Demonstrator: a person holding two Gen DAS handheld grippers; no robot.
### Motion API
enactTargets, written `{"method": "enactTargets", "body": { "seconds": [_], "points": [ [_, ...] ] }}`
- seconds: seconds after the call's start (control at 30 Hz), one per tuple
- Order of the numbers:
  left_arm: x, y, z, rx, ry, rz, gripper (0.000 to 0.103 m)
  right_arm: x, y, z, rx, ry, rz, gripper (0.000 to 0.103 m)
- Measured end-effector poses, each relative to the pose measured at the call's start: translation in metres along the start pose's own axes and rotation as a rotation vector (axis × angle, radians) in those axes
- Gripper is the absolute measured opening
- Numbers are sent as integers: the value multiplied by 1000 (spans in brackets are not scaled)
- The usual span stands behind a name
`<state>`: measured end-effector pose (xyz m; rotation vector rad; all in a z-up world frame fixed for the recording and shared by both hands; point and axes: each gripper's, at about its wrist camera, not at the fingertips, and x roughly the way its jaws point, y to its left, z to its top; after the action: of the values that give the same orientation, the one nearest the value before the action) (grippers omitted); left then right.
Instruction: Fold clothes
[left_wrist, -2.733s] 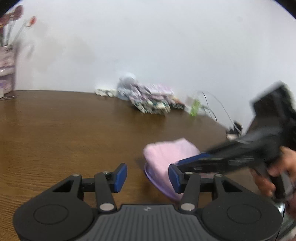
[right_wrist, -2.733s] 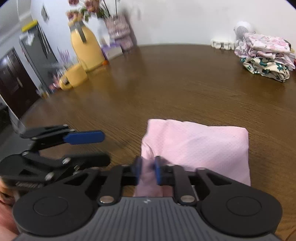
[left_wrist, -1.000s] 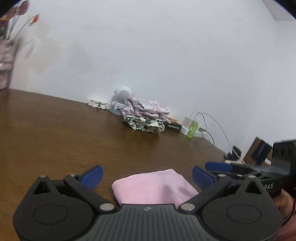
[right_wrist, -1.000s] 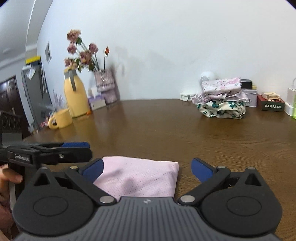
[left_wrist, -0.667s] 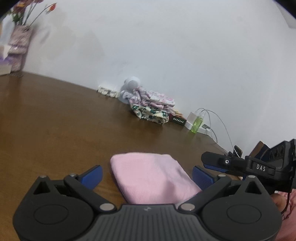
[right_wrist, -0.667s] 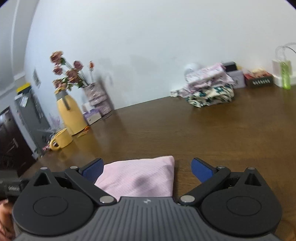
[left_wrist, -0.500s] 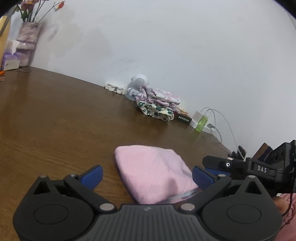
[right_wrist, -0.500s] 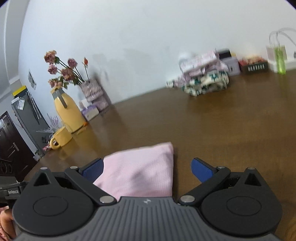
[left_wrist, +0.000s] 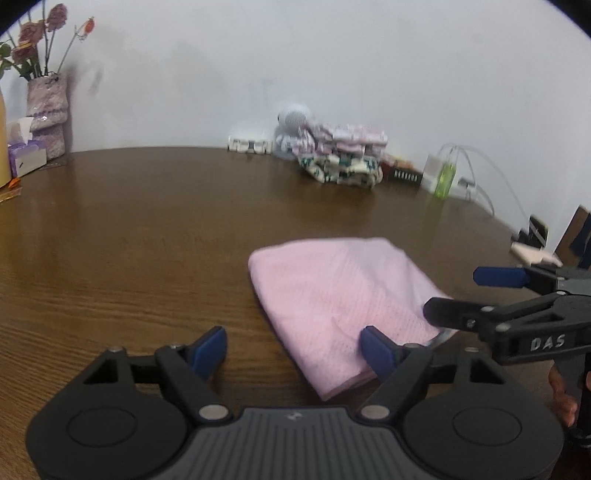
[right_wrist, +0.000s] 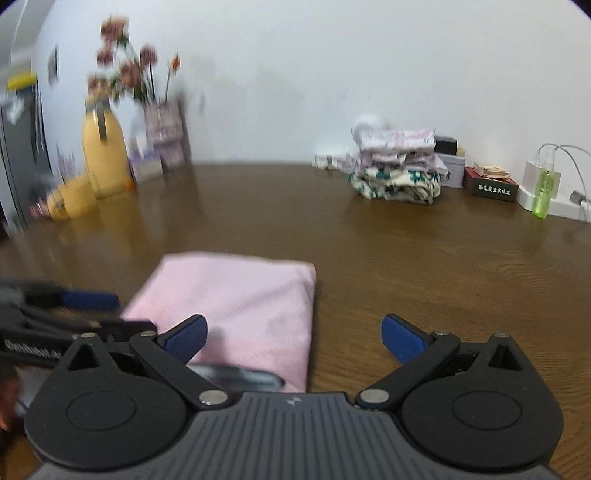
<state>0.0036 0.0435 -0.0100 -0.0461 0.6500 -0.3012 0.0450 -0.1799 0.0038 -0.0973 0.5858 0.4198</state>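
Pink folded cloth (left_wrist: 343, 291), bare wooden table (left_wrist: 129, 229) around

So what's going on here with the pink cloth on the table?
A person is folding clothes with a hand-held tool in each hand. A pink cloth, already folded into a small rectangle, lies flat on the brown table. The left tool sits at its near corner, jaws closing, with one finger over the cloth's edge and nothing clamped. The right tool is open over the other near corner, gripping nothing. A stack of folded clothes sits by the far wall.
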Motion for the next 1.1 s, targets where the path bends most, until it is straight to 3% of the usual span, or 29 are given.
{"method": "enactTargets", "body": {
  "seconds": [0.1,0.23,0.4,0.57,0.67,0.83,0.9,1.0,1.1],
  "points": [
    [1,0,1,-3,1,-5,81,5,7,-3,-39,33,-21,103],
    [-10,6,2,-42,-43,-23,86,-1,2,-3,-8,6,3,103],
    [-23,12,6,-98,-77,-86,91,-11,-21,1,123,-45,128,103],
    [-16,28,12,-258,-6,-181,89,-4,-35,3,204,-13,231,101],
    [-7,42,18,-356,52,-223,76,5,-47,7,265,27,322,85],
    [12,49,25,-417,151,-247,57,23,-71,13,377,103,433,74],
    [18,50,26,-430,168,-251,45,30,-78,15,394,131,456,71],
    [28,54,30,-458,195,-279,41,42,-83,18,395,183,476,71],
    [37,56,33,-487,224,-295,34,52,-83,20,385,208,503,64]
  ]
}}
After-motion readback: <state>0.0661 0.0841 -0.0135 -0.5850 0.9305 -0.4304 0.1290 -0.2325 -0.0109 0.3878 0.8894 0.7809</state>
